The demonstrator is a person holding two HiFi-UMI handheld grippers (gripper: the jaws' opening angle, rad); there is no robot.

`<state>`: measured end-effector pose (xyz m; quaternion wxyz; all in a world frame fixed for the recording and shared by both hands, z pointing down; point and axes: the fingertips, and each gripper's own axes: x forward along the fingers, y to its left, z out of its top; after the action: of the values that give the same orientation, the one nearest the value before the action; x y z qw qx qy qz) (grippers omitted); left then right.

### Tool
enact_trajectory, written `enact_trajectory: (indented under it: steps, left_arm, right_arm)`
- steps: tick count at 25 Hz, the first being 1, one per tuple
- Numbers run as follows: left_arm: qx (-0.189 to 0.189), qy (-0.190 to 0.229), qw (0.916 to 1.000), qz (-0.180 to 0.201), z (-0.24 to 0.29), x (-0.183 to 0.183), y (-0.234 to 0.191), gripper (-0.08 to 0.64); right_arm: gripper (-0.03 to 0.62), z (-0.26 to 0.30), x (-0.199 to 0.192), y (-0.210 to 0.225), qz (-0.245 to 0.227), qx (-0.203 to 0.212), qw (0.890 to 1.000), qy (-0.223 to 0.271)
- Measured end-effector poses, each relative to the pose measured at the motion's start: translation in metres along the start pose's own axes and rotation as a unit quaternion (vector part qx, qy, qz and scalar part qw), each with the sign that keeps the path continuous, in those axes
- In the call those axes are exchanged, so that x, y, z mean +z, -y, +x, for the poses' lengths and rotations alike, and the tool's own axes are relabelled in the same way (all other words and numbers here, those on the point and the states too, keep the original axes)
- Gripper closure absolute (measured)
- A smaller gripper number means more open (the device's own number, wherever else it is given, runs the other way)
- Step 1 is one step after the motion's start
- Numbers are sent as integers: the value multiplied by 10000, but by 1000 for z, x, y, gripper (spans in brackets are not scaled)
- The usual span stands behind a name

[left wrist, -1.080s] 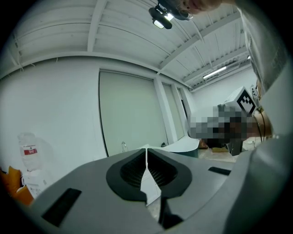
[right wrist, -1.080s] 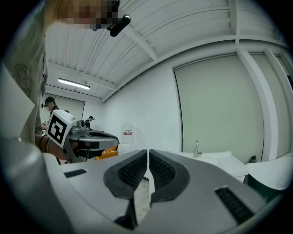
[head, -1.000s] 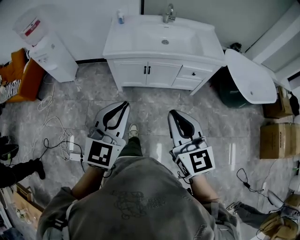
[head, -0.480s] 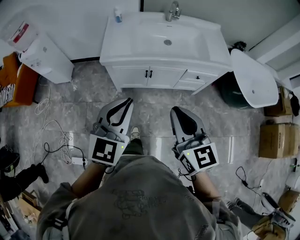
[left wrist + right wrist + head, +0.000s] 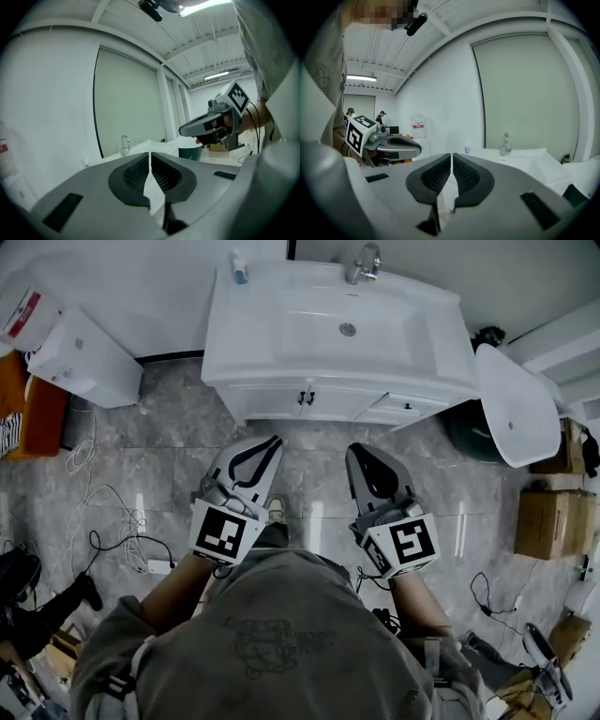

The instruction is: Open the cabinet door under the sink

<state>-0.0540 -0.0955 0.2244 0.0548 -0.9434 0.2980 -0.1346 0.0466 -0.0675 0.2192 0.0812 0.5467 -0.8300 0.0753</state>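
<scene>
A white vanity with a sink (image 5: 347, 329) stands against the far wall. Beneath its basin are two white cabinet doors (image 5: 277, 399), closed, with small dark handles (image 5: 305, 398) at their meeting edge; drawers (image 5: 405, 408) lie to the right. My left gripper (image 5: 274, 442) is shut and empty, over the floor in front of the doors. My right gripper (image 5: 354, 452) is shut and empty too, beside it and in front of the drawers. Both are a short way from the cabinet. The faucet (image 5: 125, 143) (image 5: 505, 142) shows beyond each gripper's closed jaws.
A white water dispenser (image 5: 80, 357) stands left of the vanity, an orange object (image 5: 42, 418) beside it. A dark bin (image 5: 478, 427) with a white lid (image 5: 516, 404) sits to the right. Cardboard boxes (image 5: 544, 521) line the right edge. Cables (image 5: 112, 521) trail on the tiled floor.
The vanity has grown nearer and larger in the head view. Both grippers have moved forward toward the cabinet, side by side, still shut.
</scene>
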Motion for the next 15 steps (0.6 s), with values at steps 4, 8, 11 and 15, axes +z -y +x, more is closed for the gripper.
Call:
enact_trajectory:
  steps: [4,8,11,15]
  left_arm:
    - [-80,-25,9998,-158,17,-14,-20,535]
    - [-99,-174,9997,-147,32,-29,-35,535]
    - [-110,-274,9992,-255,47,-40,-43,535]
    - [-242,-368,9983,-375,73,-54,-39,534]
  right_arm:
    - [559,33,-8,9,-10,-64,9999,-137]
    - [558,56,-14,22,134,-254,9994,-187]
    - [559,73,-23,33,152,-321,9990,-255]
    - [558,89,-42,46,184,-275,9986,-403]
